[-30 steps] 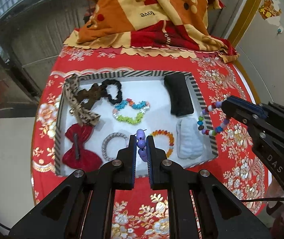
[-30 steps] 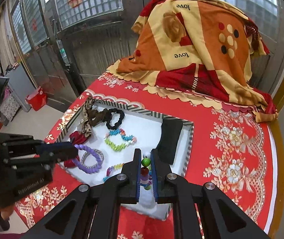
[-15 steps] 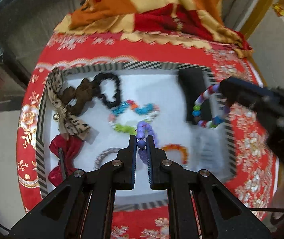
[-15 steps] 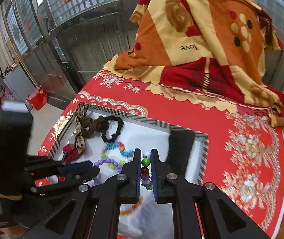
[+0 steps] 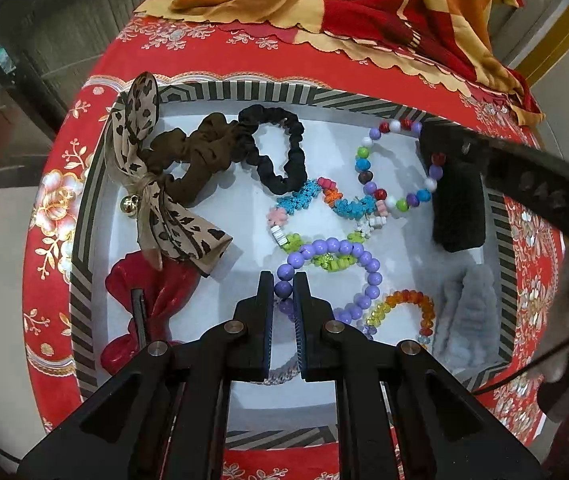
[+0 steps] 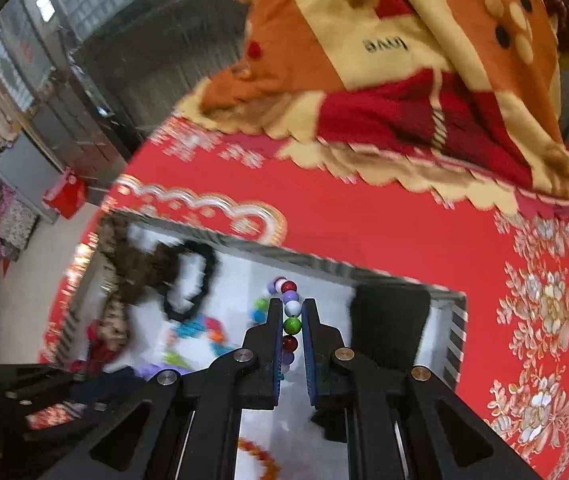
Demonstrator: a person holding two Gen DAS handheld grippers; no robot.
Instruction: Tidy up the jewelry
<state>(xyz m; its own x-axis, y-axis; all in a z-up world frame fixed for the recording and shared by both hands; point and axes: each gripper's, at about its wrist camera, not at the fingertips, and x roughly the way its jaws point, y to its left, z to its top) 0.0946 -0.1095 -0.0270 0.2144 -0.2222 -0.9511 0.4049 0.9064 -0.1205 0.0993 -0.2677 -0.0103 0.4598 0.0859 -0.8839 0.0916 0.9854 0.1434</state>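
Observation:
My left gripper (image 5: 283, 286) is shut on a purple bead bracelet (image 5: 372, 276), which hangs low over the white floor of the striped tray (image 5: 244, 94). The right gripper (image 6: 292, 314) is shut on a multicoloured bead bracelet (image 6: 292, 325); in the left wrist view that multicoloured bead bracelet (image 5: 366, 164) dangles over the tray's far right, beside a black pouch (image 5: 460, 200), with the right gripper (image 5: 436, 142) reaching in from the right. Inside the tray lie a flower-bead bracelet (image 5: 348, 206), an orange-yellow crystal bracelet (image 5: 404, 304), a black scrunchie (image 5: 280, 152) and a brown scrunchie (image 5: 200, 156).
A leopard-print bow (image 5: 156, 184) and a red bow clip (image 5: 144, 308) lie at the tray's left, a grey fluffy piece (image 5: 468, 312) at its right. The red flowered cloth (image 6: 404, 232) covers the table; a folded blanket (image 6: 404, 60) lies at the back.
Both grippers have come down and in over the tray with their bracelets. The right one moved left, from beyond the tray's right rim to above its far right part.

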